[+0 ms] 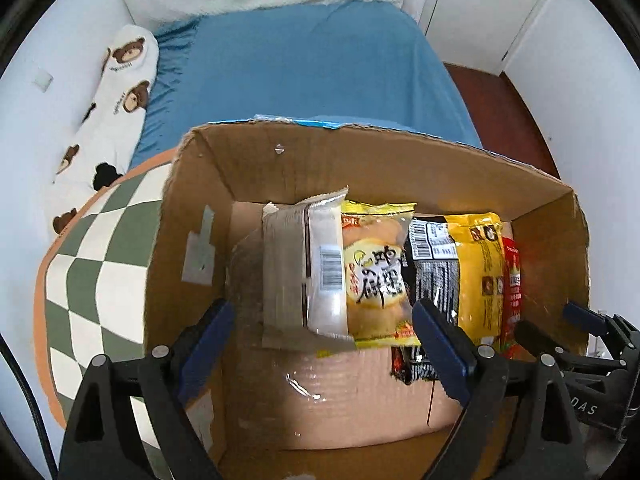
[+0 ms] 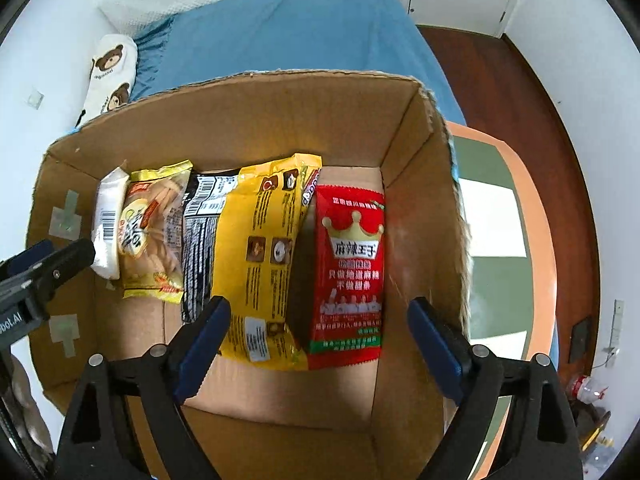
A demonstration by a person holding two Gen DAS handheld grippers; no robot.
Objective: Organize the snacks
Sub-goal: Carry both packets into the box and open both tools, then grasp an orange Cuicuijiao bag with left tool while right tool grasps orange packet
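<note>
Both grippers, left (image 1: 326, 344) and right (image 2: 320, 340), hang spread and empty over a cardboard box (image 2: 248, 120) where snack packets stand in a row: red packet (image 2: 352, 276) rightmost, the black one (image 2: 198, 248) half hidden behind a yellow bag (image 2: 260, 264).

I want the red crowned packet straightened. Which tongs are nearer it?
Right tongs: the red crowned packet lies between their open tips. Left tongs hover over the white wrapper.
</note>
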